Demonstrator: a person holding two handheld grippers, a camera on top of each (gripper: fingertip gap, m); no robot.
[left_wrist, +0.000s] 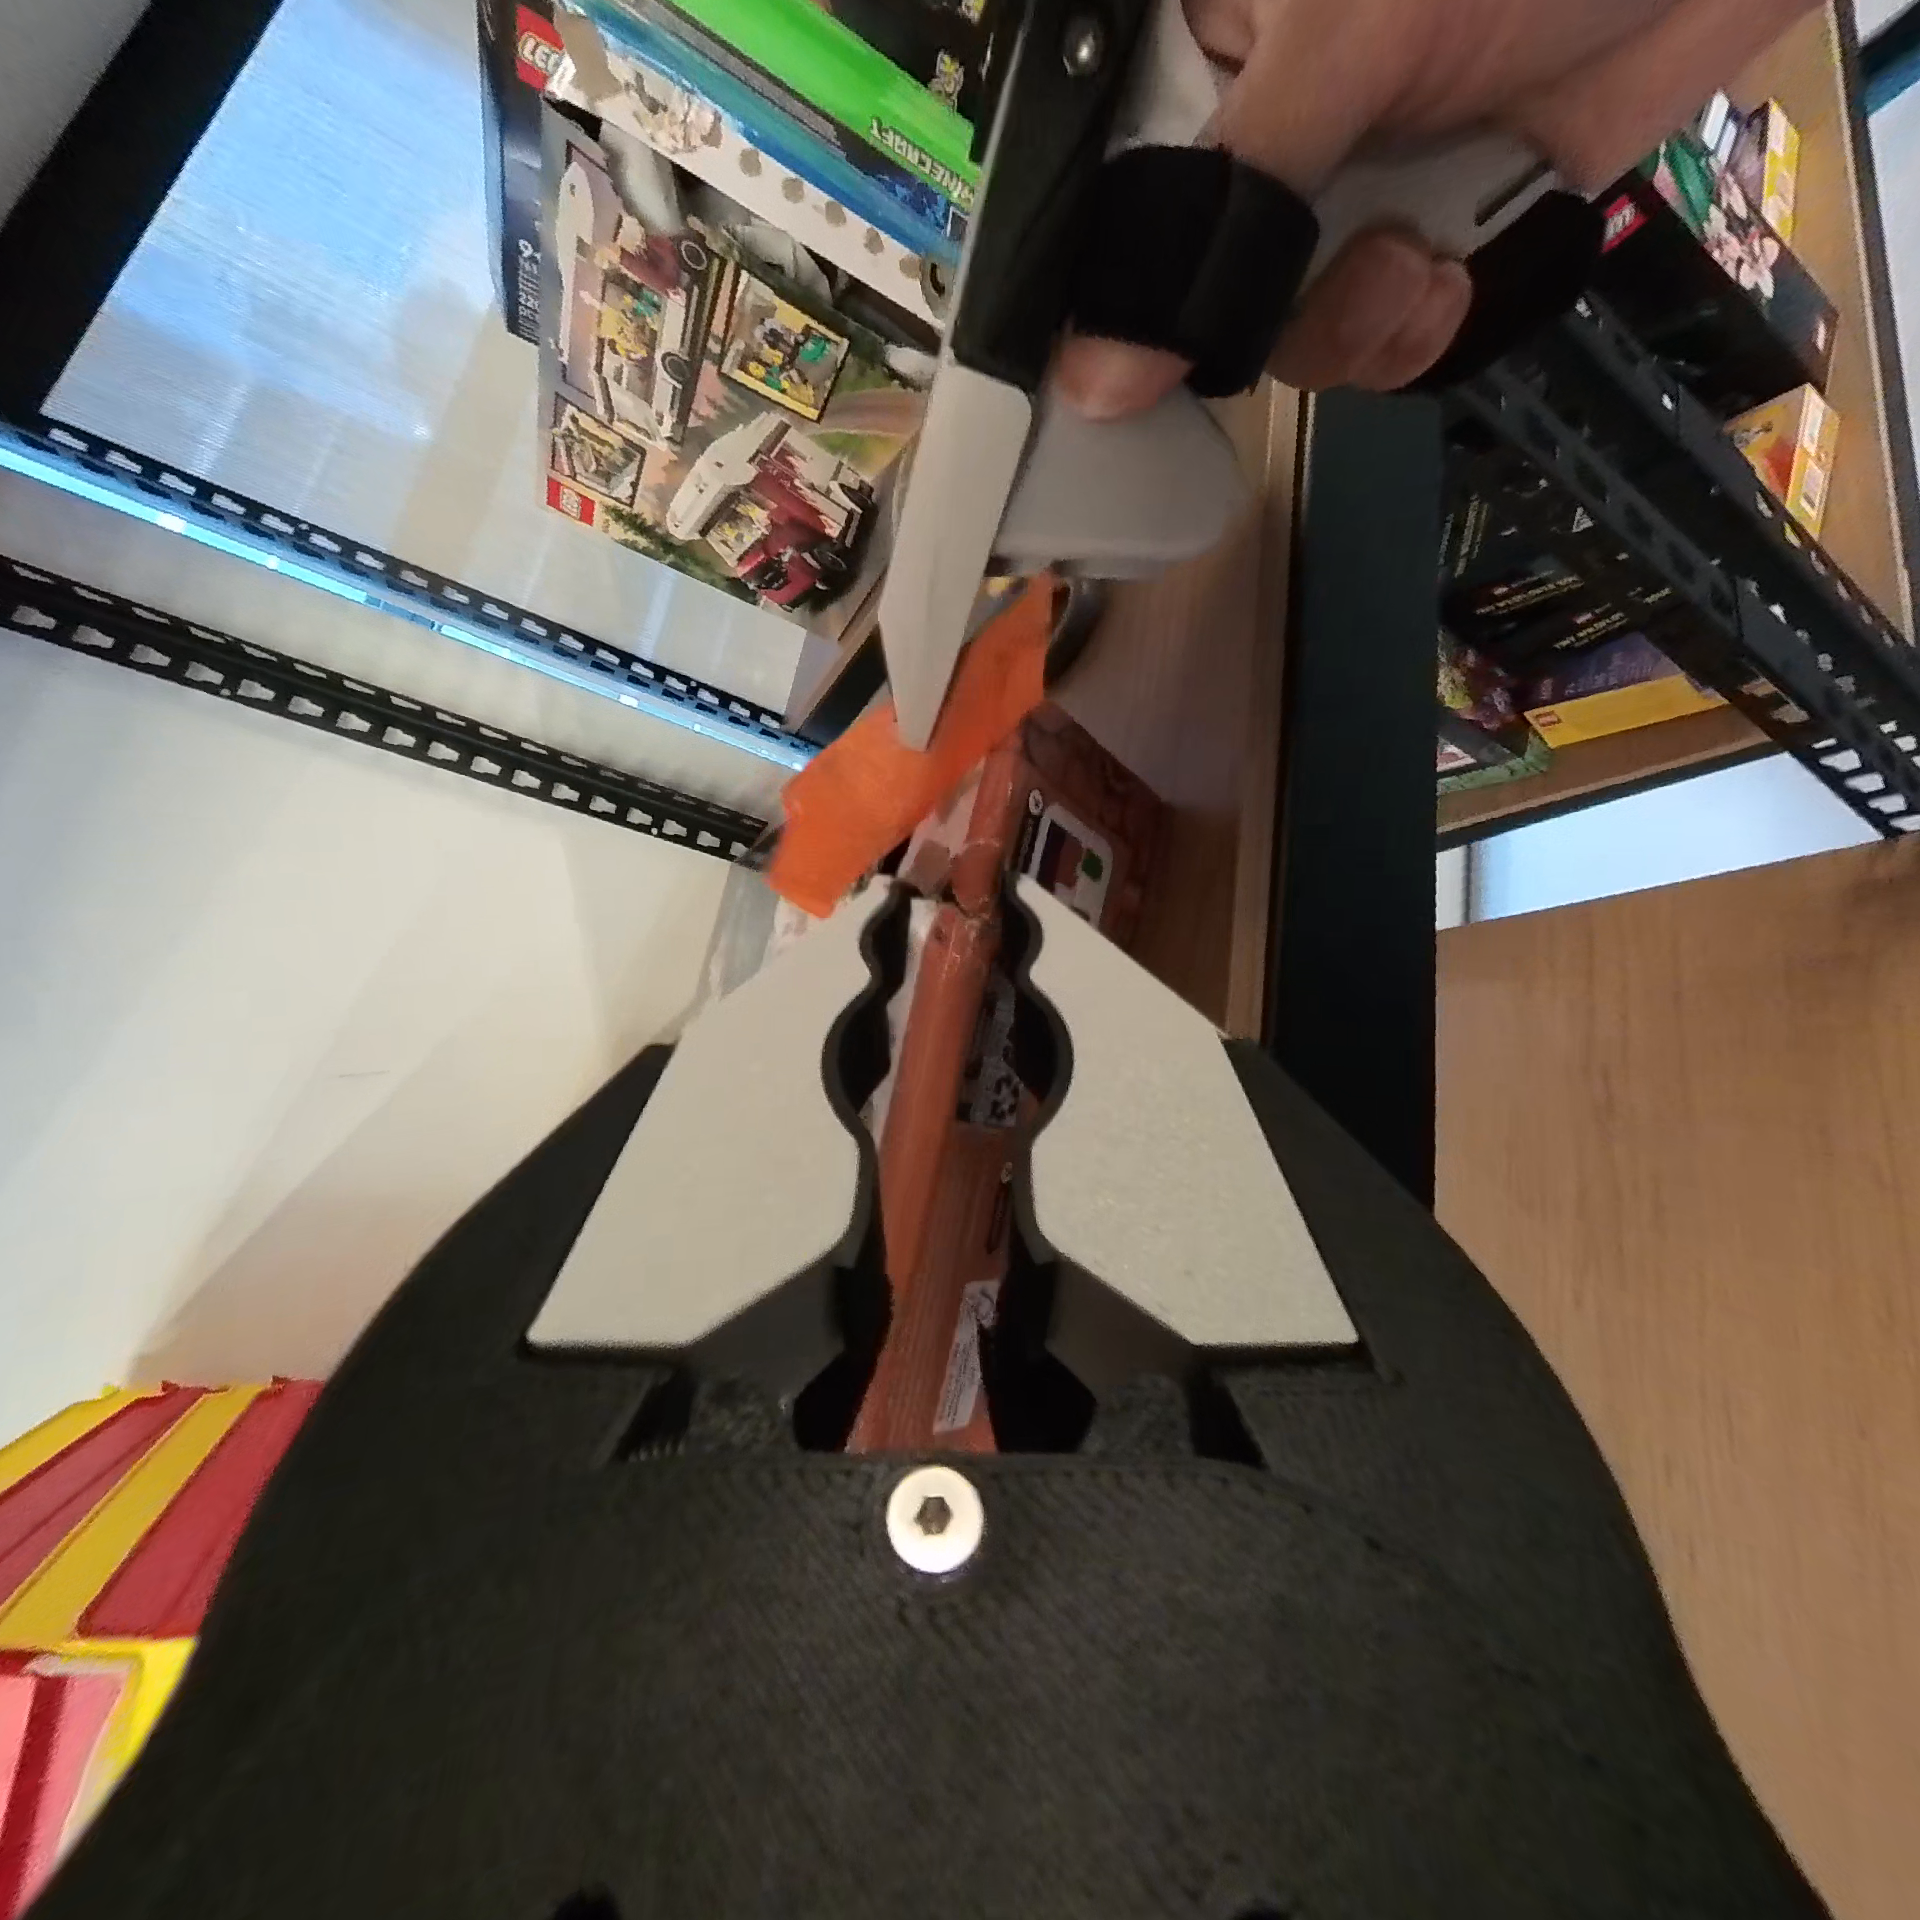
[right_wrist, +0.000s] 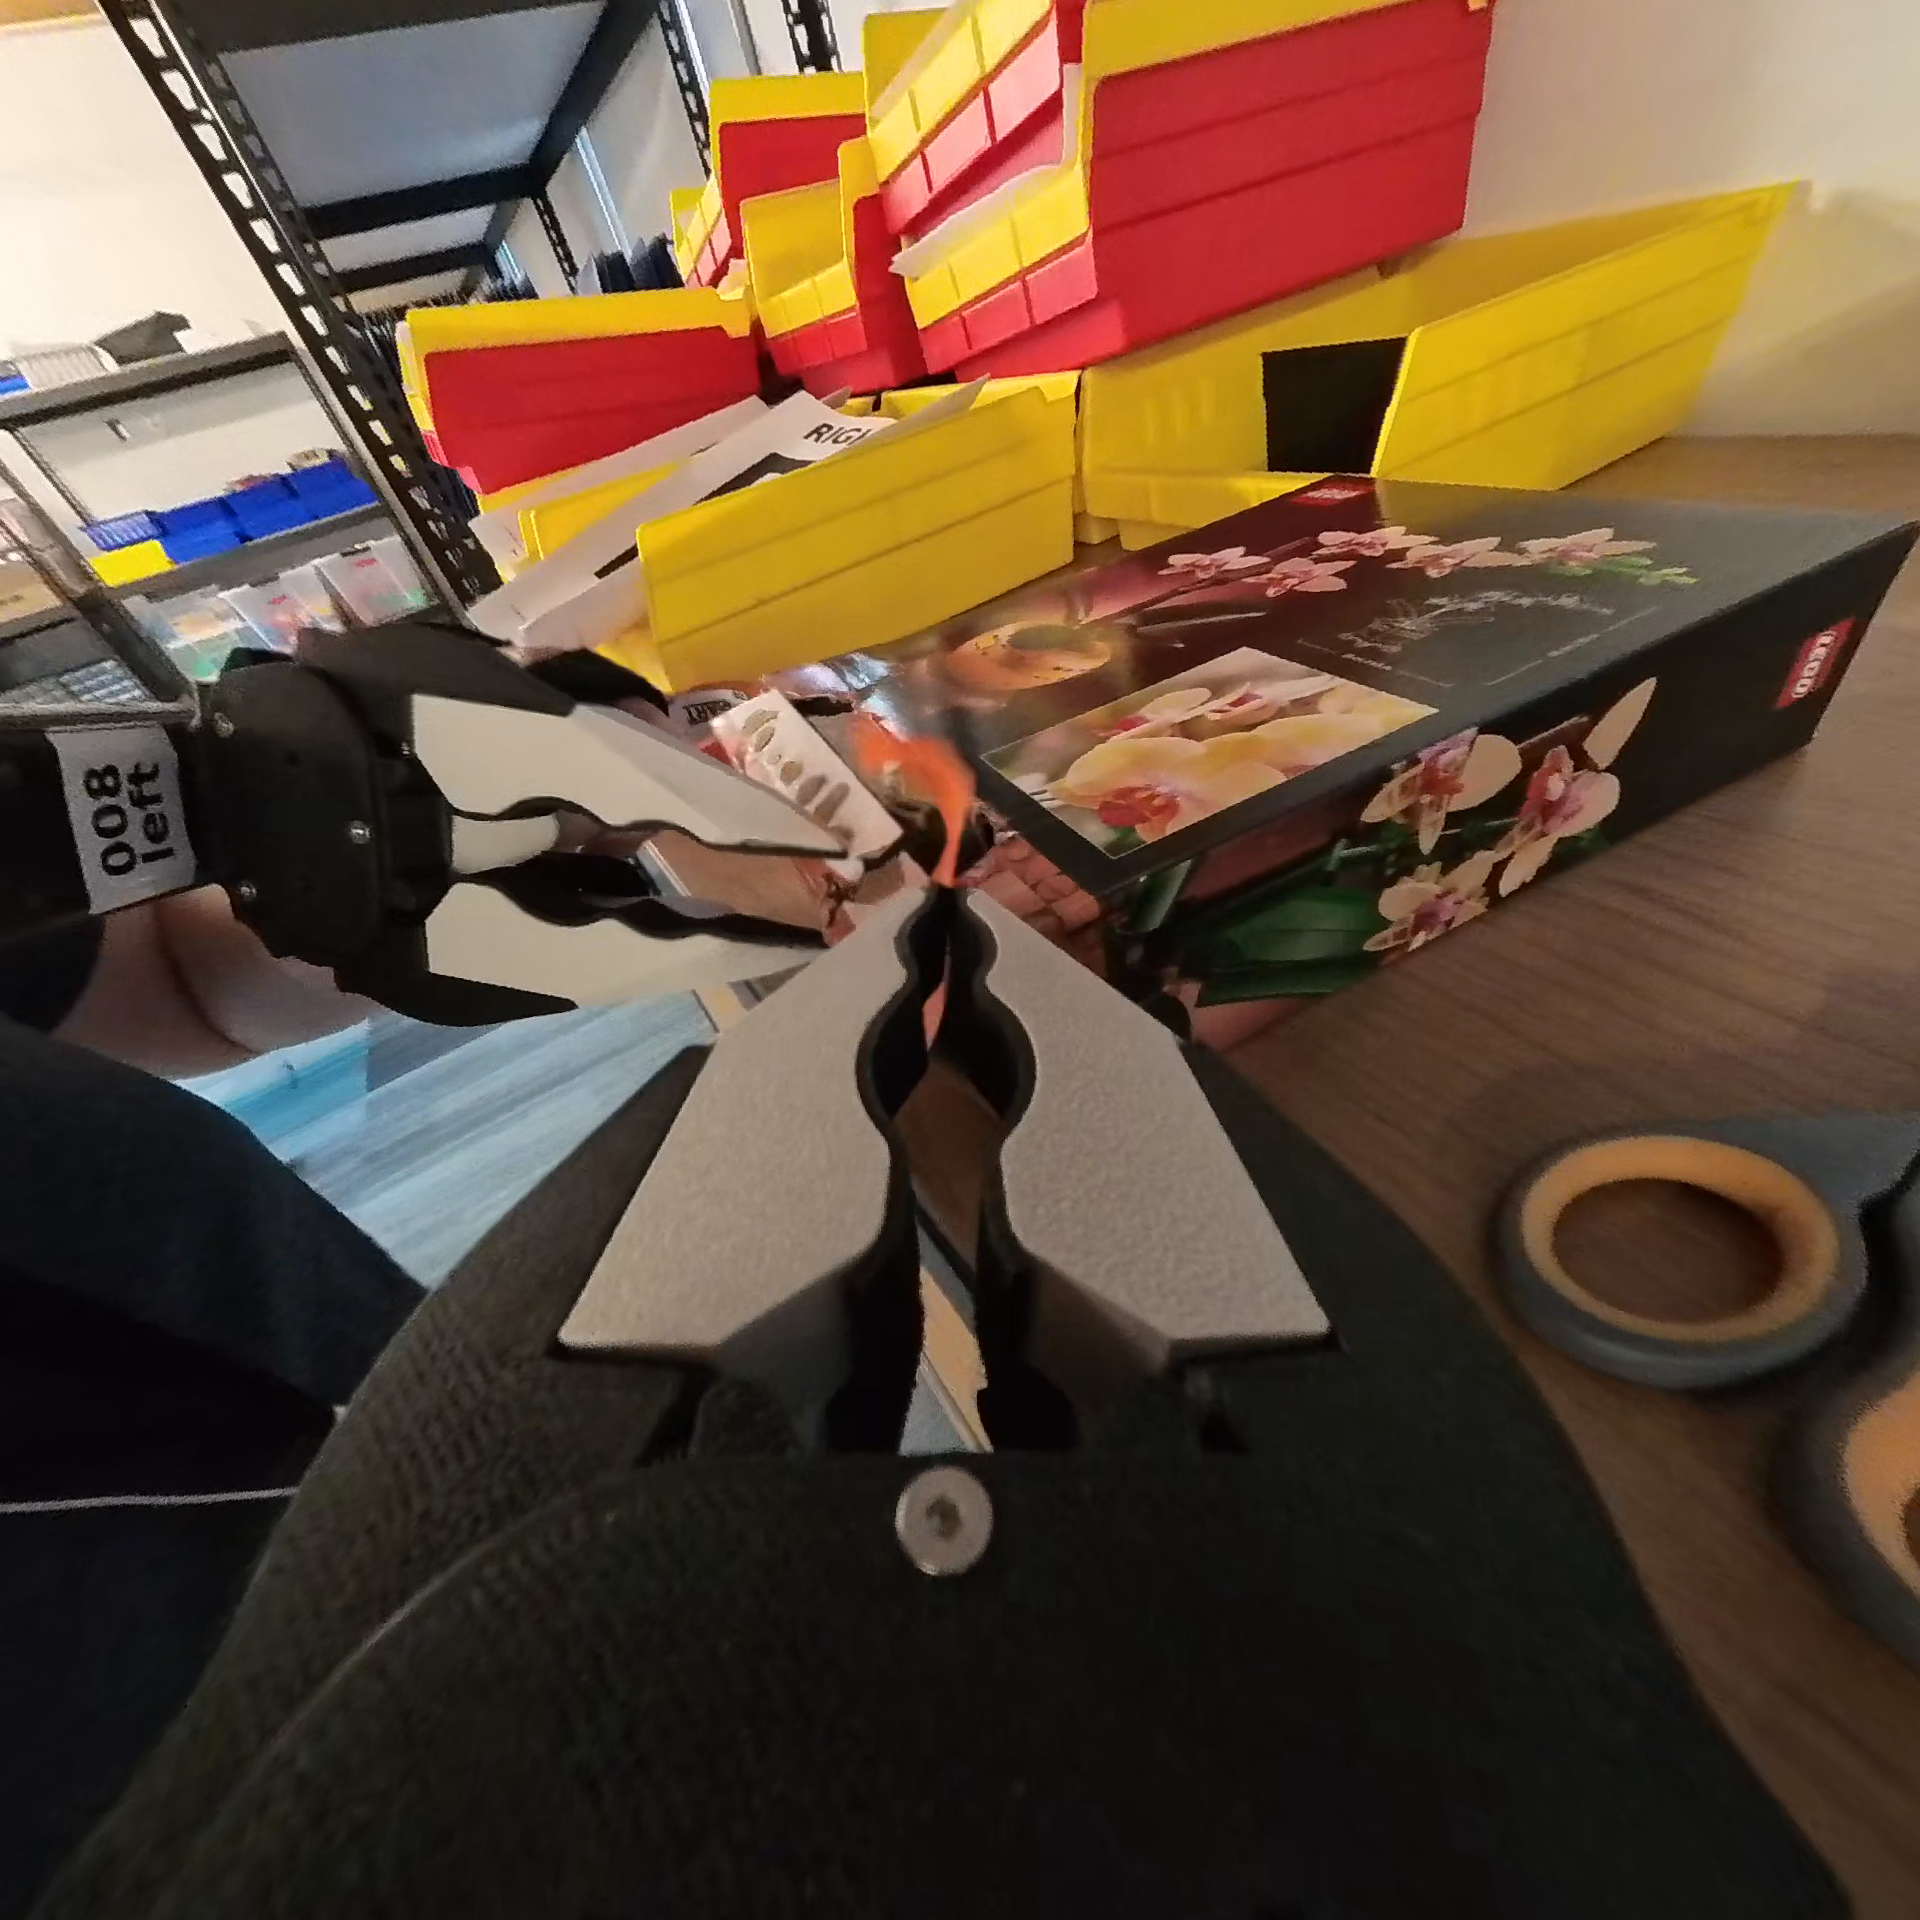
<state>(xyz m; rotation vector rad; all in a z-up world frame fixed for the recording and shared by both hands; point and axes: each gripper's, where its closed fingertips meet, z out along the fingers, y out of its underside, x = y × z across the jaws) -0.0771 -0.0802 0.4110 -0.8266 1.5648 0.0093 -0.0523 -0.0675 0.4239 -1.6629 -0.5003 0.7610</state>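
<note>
My left gripper (left_wrist: 956, 894) is shut on a thin flat box with an orange-brown brick print (left_wrist: 935, 1195), seen edge-on between the fingers. My right gripper (left_wrist: 935, 717) reaches in from above and pinches an orange strip (left_wrist: 883, 790) at the box's far end. In the right wrist view my right gripper (right_wrist: 940, 904) is shut on that orange strip (right_wrist: 935, 821). The left gripper (right_wrist: 842, 894) comes in from the left there and holds the thin box (right_wrist: 748, 883) level just above the table edge. A hand (left_wrist: 1403, 104) grips the right gripper's handle.
A large dark box with a flower print (right_wrist: 1403, 707) lies on the wooden table (right_wrist: 1662, 987) just beyond the grippers. Grey-and-orange scissors (right_wrist: 1683, 1257) lie at the right. Yellow and red bins (right_wrist: 1195, 208) pile up at the back. Toy boxes (left_wrist: 707, 364) fill black metal shelves (left_wrist: 1662, 520).
</note>
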